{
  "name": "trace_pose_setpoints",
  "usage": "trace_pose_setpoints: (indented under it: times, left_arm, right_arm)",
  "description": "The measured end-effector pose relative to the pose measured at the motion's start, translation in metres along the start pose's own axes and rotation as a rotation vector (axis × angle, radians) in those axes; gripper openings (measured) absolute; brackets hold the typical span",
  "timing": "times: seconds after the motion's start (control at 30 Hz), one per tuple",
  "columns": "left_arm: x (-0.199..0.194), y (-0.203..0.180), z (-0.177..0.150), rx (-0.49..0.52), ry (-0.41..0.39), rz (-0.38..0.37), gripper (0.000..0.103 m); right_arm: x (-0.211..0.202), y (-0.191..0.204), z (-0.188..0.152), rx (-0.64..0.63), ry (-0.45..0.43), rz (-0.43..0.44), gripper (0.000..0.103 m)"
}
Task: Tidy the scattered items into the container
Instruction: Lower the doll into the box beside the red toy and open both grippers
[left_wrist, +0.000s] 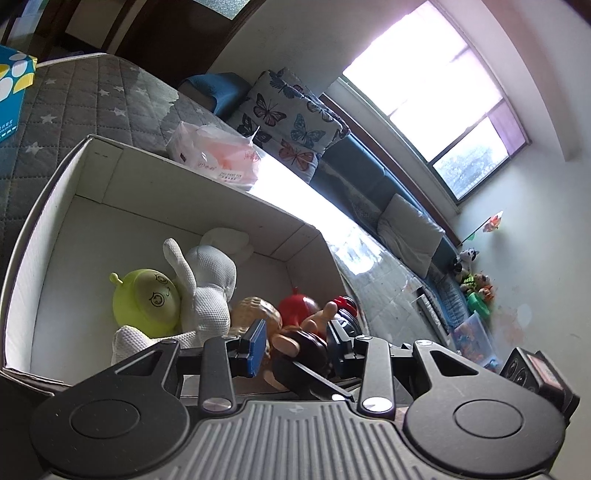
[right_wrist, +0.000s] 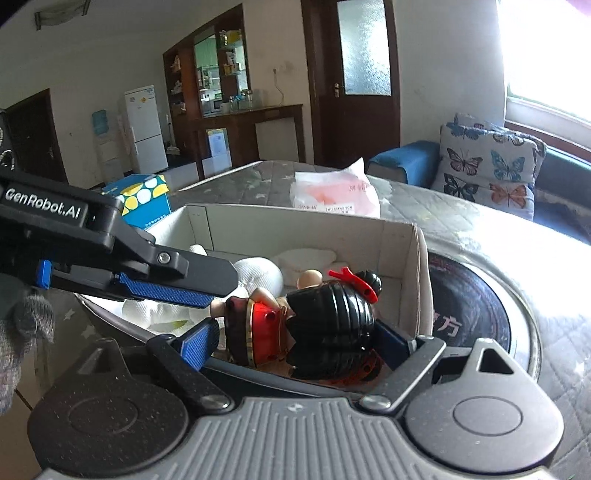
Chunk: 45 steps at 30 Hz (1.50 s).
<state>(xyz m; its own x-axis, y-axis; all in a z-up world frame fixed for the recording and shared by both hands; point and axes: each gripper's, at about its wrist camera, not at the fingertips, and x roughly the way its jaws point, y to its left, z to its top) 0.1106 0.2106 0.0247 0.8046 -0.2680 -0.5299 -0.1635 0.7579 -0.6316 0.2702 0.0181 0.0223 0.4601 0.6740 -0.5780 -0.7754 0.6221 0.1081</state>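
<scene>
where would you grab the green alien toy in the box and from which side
Grip the green alien toy across its round head, coming down from above through the open top of the box. It lies against the white knit plush, so that side is blocked; the bare box floor on its other side leaves room for a finger.

Both wrist cameras look closely down into the box (left_wrist: 55, 206).

A white box (left_wrist: 207, 192) holds a lime-green alien toy (left_wrist: 146, 301), a white knitted rabbit (left_wrist: 207, 291) and a black-haired, red-dressed doll (right_wrist: 314, 321), beside a butterfly-patterned cushion (right_wrist: 487, 162) and grey star-quilted cover (left_wrist: 92, 99).
</scene>
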Motion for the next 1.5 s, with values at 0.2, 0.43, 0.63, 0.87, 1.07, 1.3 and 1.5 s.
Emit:
trace_pose_setpoints:
  times: [0.2,0.43,0.63,0.87,1.07,1.3,1.5]
  left_arm:
    - [0.007,0.006,-0.004,-0.006,0.016,0.015,0.038]
    - [0.005,0.008,-0.005,-0.007,0.01,0.024,0.038]
    - [-0.004,0.003,-0.007,0.009,-0.015,0.031,0.038]
    - [-0.019,-0.008,-0.015,0.052,-0.054,0.039,0.038]
    - [-0.032,-0.019,-0.025,0.105,-0.093,0.051,0.038]
    - [-0.042,-0.032,-0.04,0.157,-0.108,0.076,0.038]
    - [-0.043,-0.041,-0.055,0.215,-0.097,0.122,0.038]
  right_arm:
    - [-0.001,-0.001,-0.001,-0.003,0.0,0.003,0.09]
    - [-0.006,0.0,-0.002,0.001,0.0,0.014,0.09]
    - [-0.013,0.0,-0.003,0.002,-0.008,0.012,0.09]
    - [-0.023,0.003,-0.007,-0.004,-0.018,0.014,0.09]
    - [-0.035,0.006,-0.011,0.016,-0.031,0.016,0.091]
    - [-0.054,0.01,-0.018,0.022,-0.047,-0.002,0.095]
    - [-0.065,0.012,-0.027,0.041,-0.041,-0.012,0.098]
